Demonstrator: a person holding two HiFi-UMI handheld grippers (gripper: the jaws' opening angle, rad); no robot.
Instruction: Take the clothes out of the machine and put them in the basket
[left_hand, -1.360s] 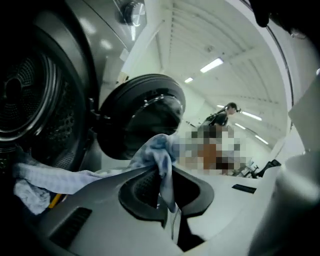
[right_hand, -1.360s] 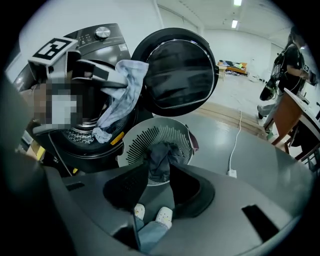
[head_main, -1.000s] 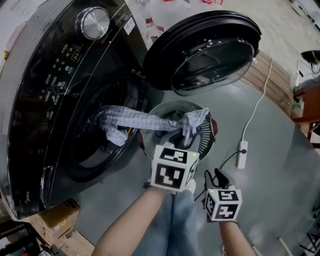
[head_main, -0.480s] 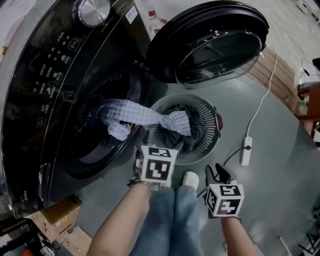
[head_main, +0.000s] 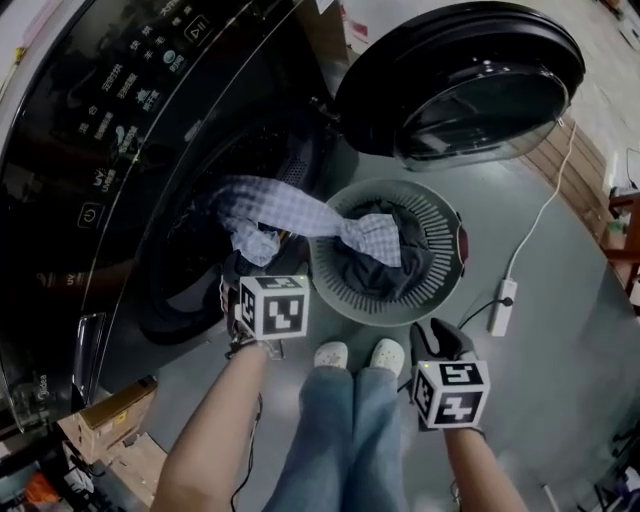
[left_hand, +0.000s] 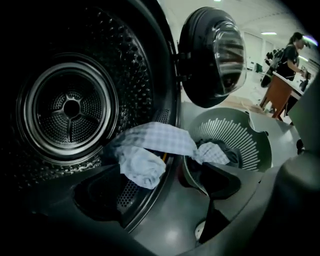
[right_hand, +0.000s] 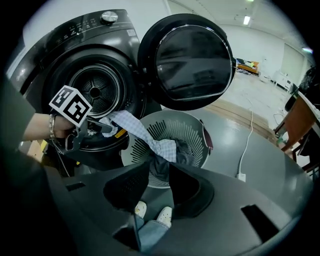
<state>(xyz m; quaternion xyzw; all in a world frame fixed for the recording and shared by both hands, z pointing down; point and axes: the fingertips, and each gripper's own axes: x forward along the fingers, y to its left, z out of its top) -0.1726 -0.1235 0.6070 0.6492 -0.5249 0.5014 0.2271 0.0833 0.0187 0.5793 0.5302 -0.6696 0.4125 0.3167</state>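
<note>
Left gripper (left_hand: 160, 194) jaws wide, nothing between them, aimed at the drum mouth of the washing machine (head_main: 120, 150) at frame left. Right gripper (right_hand: 159, 172) jaws narrow, nothing held, lower right in head view. Checked shirt (head_main: 290, 210) drapes from the drum opening over the rim into the round slatted basket (head_main: 440, 215) at centre. Dark clothes (head_main: 370, 265) lie in the basket. Door (head_main: 470, 80) open, upper right.
</note>
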